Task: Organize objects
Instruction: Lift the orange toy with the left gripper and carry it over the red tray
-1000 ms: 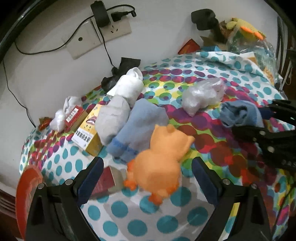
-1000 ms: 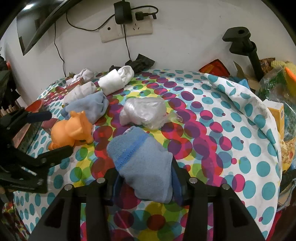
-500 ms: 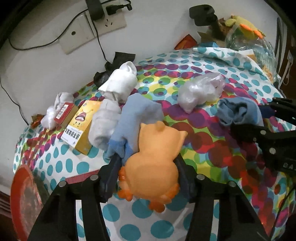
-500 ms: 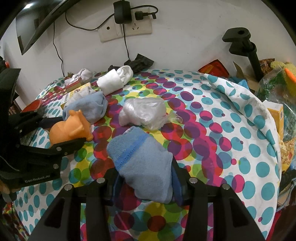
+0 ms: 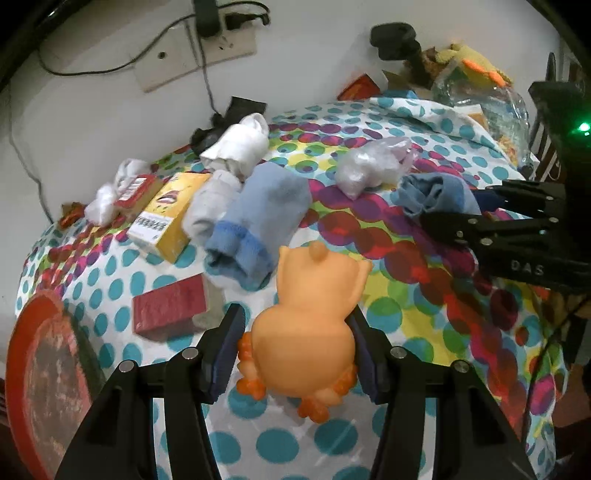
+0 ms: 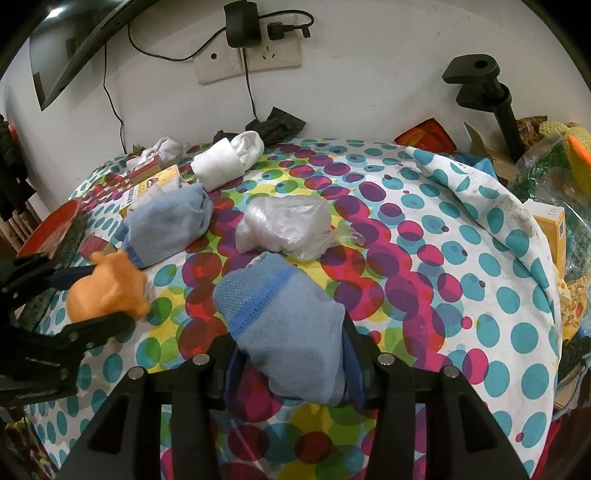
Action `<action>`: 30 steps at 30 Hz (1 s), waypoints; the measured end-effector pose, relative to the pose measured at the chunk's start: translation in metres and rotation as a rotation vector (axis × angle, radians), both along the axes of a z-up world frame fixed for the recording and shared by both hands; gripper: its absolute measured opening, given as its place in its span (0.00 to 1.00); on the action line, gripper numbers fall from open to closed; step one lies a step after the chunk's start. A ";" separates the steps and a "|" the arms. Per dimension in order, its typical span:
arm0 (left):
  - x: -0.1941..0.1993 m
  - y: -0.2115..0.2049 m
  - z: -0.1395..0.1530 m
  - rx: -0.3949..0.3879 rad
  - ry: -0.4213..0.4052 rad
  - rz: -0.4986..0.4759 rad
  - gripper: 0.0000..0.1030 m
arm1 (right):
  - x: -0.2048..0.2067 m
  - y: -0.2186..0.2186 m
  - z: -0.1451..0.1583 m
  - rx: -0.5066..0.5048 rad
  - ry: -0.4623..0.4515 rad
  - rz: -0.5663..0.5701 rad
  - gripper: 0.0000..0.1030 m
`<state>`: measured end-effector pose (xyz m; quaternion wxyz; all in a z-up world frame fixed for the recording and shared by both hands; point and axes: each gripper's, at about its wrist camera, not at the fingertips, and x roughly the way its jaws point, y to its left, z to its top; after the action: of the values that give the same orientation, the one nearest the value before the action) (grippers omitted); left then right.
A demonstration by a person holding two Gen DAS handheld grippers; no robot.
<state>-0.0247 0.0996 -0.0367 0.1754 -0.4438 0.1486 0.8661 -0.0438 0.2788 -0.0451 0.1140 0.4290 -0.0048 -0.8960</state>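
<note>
Left wrist view shows our left gripper (image 5: 295, 350) pinching the orange toy (image 5: 310, 325), while our right gripper (image 6: 288, 365) squeezes the blue sock (image 6: 288, 332) lying just beside it.

Smooth rubbery orange toy (image 5: 310, 325), fuzzy cloth sock (image 6: 288, 332), crinkly plastic bag (image 6: 284, 225).

At twelve o'clock I see a wall socket (image 6: 273, 55) with a black charger (image 6: 242, 24) plugged in; at two o'clock stands a black clamp post (image 6: 484, 92).
</note>
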 end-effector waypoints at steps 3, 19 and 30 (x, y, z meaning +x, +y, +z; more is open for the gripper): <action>0.006 -0.009 0.006 0.017 0.000 0.019 0.50 | -0.001 -0.001 0.000 0.012 0.001 -0.002 0.46; 0.010 -0.073 0.039 0.045 0.046 0.189 0.50 | -0.001 -0.006 -0.001 0.050 0.003 -0.008 0.46; 0.008 -0.165 0.050 0.047 0.066 0.428 0.51 | 0.001 -0.011 -0.001 0.077 0.004 -0.009 0.47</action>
<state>-0.0164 -0.0656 0.0136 -0.0073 -0.4322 0.0362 0.9010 -0.0433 0.2678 -0.0462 0.0936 0.4313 0.0281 -0.8969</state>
